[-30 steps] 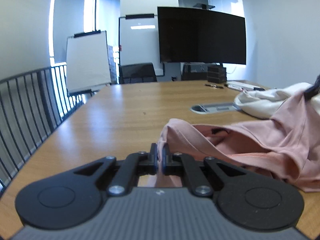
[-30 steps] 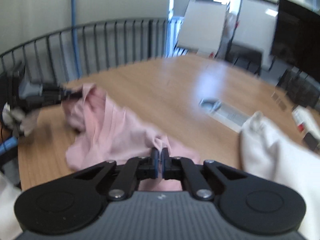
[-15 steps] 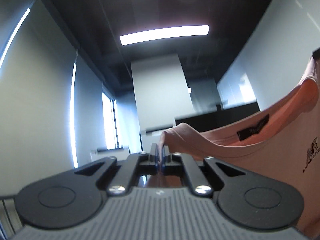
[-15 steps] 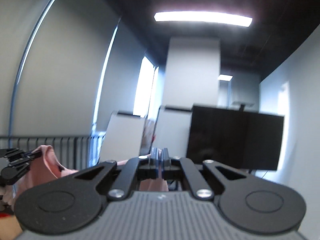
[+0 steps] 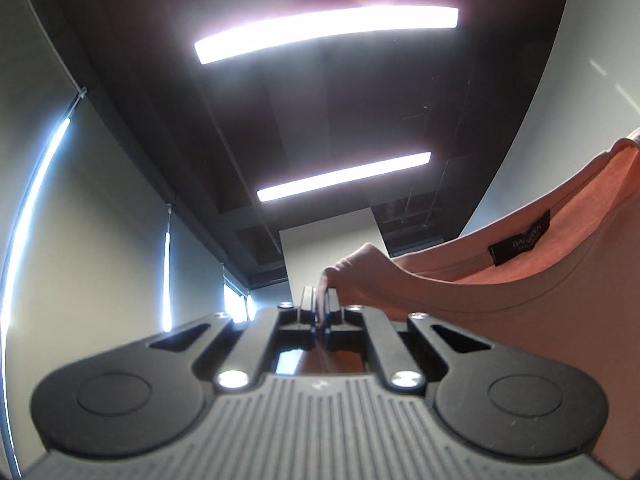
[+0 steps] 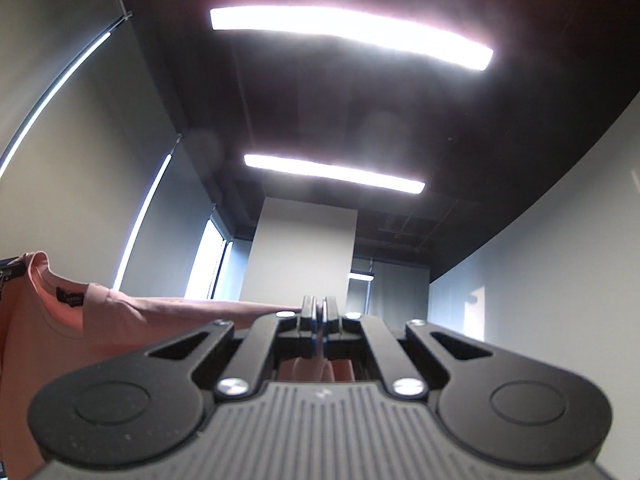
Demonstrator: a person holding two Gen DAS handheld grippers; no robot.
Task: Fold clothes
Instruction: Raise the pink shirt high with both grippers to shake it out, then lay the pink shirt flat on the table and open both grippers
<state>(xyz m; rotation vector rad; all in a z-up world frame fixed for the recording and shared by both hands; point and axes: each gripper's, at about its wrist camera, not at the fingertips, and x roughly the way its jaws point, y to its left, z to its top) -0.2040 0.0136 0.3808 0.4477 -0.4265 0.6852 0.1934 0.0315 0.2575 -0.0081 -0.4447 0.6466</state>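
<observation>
Both tongs are pressed together on cloth: my left tongs [image 5: 319,300] pinch a bunched fold of the pink shirt [image 5: 520,280] at lower centre of the left view, and my right tongs [image 6: 319,312] pinch another part of its top edge at lower centre of the right view. Between them the shirt hangs in the air, its neckline sagging in a curve with a black label [image 5: 520,242] at the right of the left view. It fills the lower right of that frame and the lower left of the other.

I judge the fabric light, soft and limp; it drapes rather than holds shape, so it needs two holds spread wide along the shoulders to stay flat. Thin jersey could slip from a shallow pinch, and the left hold looks gathered, not flat.

No table shows in either view; both cameras point up. I see a dark ceiling with two bright strip lights [image 6: 348,36], pale walls, a white pillar [image 6: 300,252] at centre, and windows [image 6: 208,264] at the left.
</observation>
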